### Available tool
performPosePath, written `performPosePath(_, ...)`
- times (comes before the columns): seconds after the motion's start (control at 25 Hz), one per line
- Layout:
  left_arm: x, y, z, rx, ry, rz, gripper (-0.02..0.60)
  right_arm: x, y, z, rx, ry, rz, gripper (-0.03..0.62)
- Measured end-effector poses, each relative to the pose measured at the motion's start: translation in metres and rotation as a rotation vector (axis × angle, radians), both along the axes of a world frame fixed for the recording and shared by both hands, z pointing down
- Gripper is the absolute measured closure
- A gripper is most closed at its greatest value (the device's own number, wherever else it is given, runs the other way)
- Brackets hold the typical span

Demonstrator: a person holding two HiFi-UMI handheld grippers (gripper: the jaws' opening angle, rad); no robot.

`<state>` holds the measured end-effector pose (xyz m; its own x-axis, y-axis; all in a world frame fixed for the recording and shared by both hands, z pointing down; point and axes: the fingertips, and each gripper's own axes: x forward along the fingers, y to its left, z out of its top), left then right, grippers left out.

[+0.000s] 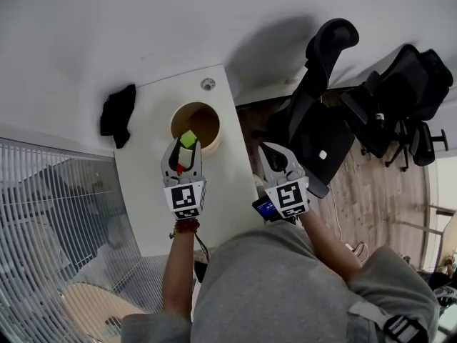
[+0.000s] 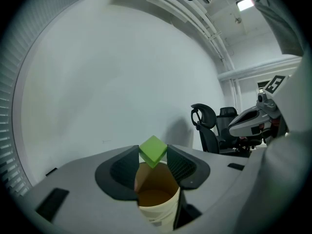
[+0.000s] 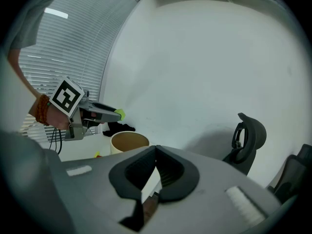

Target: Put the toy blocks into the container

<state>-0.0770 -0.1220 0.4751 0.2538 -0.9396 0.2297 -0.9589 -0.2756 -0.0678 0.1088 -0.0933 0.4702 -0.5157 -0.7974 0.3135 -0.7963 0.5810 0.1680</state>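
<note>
A green toy block (image 1: pixel 188 138) (image 2: pixel 153 150) is pinched corner-up between the tips of my left gripper (image 1: pixel 187 146) (image 2: pixel 154 154), which is shut on it. The block hangs just above the near rim of the round cream container (image 1: pixel 211 140) (image 2: pixel 158 210), whose brown inside shows below. Seen from the right gripper view, the left gripper (image 3: pixel 116 114) holds the block over the container (image 3: pixel 129 141). A small yellow block (image 3: pixel 97 154) lies on the table beside the container. My right gripper (image 1: pixel 277 153) (image 3: pixel 156 147) hovers off the table's right edge, shut with nothing in it.
The white table (image 1: pixel 153 191) carries a black cloth (image 1: pixel 118 113) at its far left and a small round metal fitting (image 1: pixel 208 84) behind the container. Black office chairs (image 1: pixel 321 98) stand on the wooden floor to the right. Window blinds (image 1: pixel 50 213) run along the left.
</note>
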Motion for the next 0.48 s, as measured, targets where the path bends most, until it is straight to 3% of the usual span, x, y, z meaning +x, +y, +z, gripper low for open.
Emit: performPosePath(0.48,0.001,-0.007,0.013,-0.048,0.013,0.014,0.400,-0.001,-0.003,0.003,-0.005,0.007,0.005,0.583)
